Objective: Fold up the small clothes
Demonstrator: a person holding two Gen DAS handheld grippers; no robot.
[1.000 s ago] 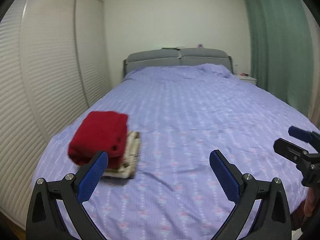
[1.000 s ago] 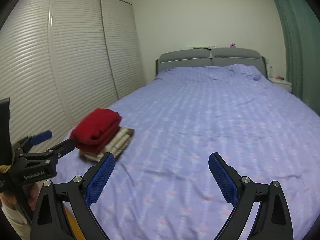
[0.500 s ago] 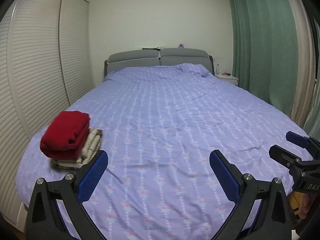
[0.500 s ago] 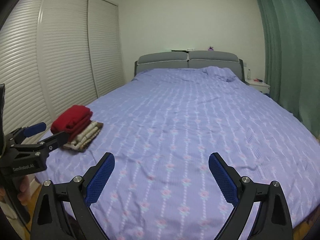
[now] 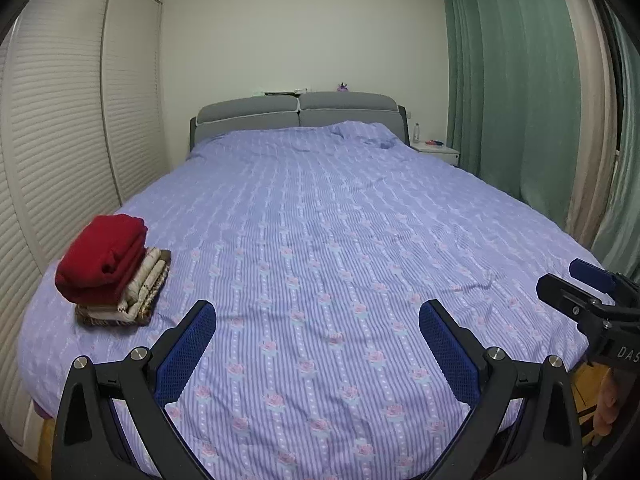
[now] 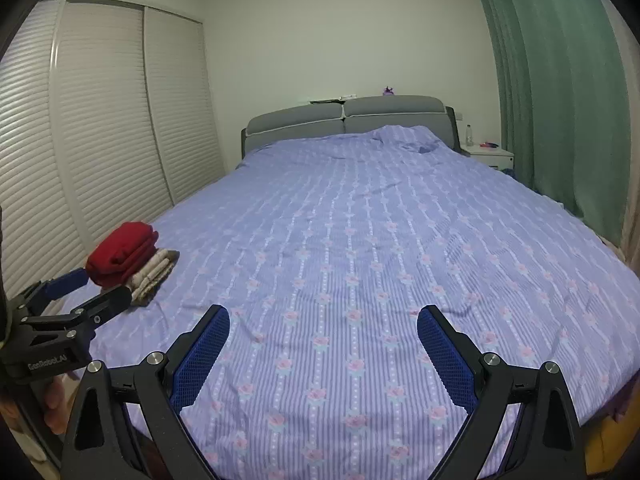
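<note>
A folded red garment [image 5: 103,261] lies on top of a folded beige patterned garment [image 5: 145,290], stacked at the near left of the bed; the stack also shows in the right wrist view [image 6: 122,254]. My left gripper [image 5: 318,334] is open and empty, above the foot of the bed, right of the stack. My right gripper [image 6: 323,336] is open and empty, above the foot of the bed. Each gripper shows at the edge of the other's view, the right one [image 5: 576,292] and the left one [image 6: 86,292].
The bed [image 5: 340,216] has a purple striped floral cover and a grey headboard [image 5: 296,114]. White louvred wardrobe doors [image 5: 60,140] line the left. Green curtains [image 5: 520,88] hang on the right, with a white nightstand [image 5: 438,152] by the headboard.
Both grippers have drawn back from the stack toward the foot of the bed, so the stack looks smaller and farther left. Both stay open.
</note>
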